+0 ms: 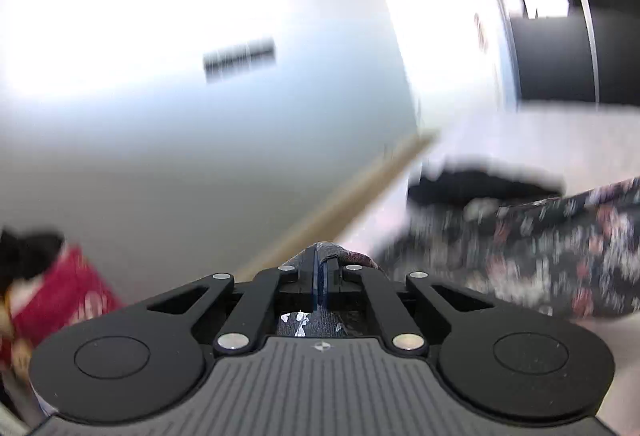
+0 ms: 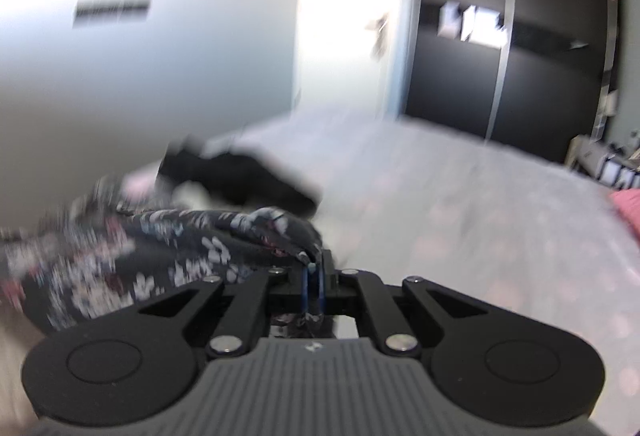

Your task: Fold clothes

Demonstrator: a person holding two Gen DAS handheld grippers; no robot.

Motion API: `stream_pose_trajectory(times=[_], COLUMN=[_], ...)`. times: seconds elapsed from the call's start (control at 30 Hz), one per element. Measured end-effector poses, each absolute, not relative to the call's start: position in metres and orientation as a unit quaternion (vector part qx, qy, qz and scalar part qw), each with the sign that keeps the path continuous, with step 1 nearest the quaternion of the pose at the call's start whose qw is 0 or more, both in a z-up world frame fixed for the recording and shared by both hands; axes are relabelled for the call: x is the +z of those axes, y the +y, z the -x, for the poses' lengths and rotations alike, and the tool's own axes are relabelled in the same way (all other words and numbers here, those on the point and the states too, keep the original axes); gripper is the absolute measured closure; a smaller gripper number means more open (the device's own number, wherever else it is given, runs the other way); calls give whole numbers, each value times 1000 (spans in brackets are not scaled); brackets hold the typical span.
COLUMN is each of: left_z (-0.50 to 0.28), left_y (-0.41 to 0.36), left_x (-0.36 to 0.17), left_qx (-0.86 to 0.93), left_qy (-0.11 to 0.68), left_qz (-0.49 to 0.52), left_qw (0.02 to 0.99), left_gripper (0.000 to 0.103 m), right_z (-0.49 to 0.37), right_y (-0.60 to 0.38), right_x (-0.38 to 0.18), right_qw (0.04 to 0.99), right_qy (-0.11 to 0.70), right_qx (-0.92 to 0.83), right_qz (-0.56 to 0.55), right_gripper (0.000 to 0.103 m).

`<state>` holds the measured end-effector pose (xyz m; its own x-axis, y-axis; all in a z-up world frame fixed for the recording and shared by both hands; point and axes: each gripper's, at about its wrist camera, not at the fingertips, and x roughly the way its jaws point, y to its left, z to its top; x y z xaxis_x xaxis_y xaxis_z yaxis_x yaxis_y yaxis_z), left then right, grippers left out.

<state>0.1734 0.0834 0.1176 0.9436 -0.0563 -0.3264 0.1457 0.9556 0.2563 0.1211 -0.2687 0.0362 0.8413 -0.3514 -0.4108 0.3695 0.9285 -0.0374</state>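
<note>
At the bottom centre of the left wrist view, the left gripper (image 1: 320, 268) has its fingers pressed together on a corner of the dark floral-print fabric garment (image 1: 540, 248), which stretches away blurred toward the right edge. In the right wrist view the same garment (image 2: 120, 256) fills the lower left above the pale bedspread (image 2: 460, 196). The right gripper (image 2: 314, 268) pinches its other corner at bottom centre.

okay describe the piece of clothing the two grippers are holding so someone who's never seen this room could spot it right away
Start at the wide pale bed in front of the dark wardrobe. Above its near edge, the left gripper and right gripper each pinch one floral garment stretched between them. Its dark fabric with small white and pink flowers separates it from the plain black garment lying behind.
</note>
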Motion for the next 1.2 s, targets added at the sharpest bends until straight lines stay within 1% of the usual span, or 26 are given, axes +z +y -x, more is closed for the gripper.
stream_pose_trajectory(times=[0.13, 0.27, 0.37, 0.43, 0.57, 0.67, 0.73, 0.83, 1.03, 1.2], left_z=[-129, -79, -49, -30, -7, -18, -36, -70, -127, -171], left_y=[61, 39, 25, 16, -9, -33, -49, -80, -139, -152], left_x=[183, 228, 255, 269, 276, 266, 254, 223, 134, 77], left_qx=[-93, -133, -170, -199, -257, -286, -306, -313, -267, -242], left_qy=[77, 3, -31, -43, -47, -31, -1, 48, 106, 187], left_qz=[-130, -114, -93, -82, -75, -74, -69, -89, -181, -216], left_qw=[984, 984, 981, 976, 962, 955, 950, 944, 940, 927], left_gripper=[102, 102, 102, 102, 102, 102, 102, 102, 102, 101], right_z=[-76, -13, 40, 76, 139, 171, 183, 184, 141, 90], right_y=[-287, -296, -307, -318, -333, -337, -343, -362, -426, -469], right_x=[95, 140, 172, 192, 220, 229, 228, 216, 136, 77], right_qw=[966, 962, 949, 941, 924, 917, 912, 910, 901, 899], right_qy=[142, 62, 9, -12, -39, -43, -40, -10, 95, 173], right_qx=[-211, -266, -315, -337, -379, -396, -406, -413, -424, -399], right_qz=[-36, -18, 3, 3, 17, 31, 40, 31, -5, -48], right_gripper=[99, 98, 98, 98, 98, 98, 98, 98, 98, 96])
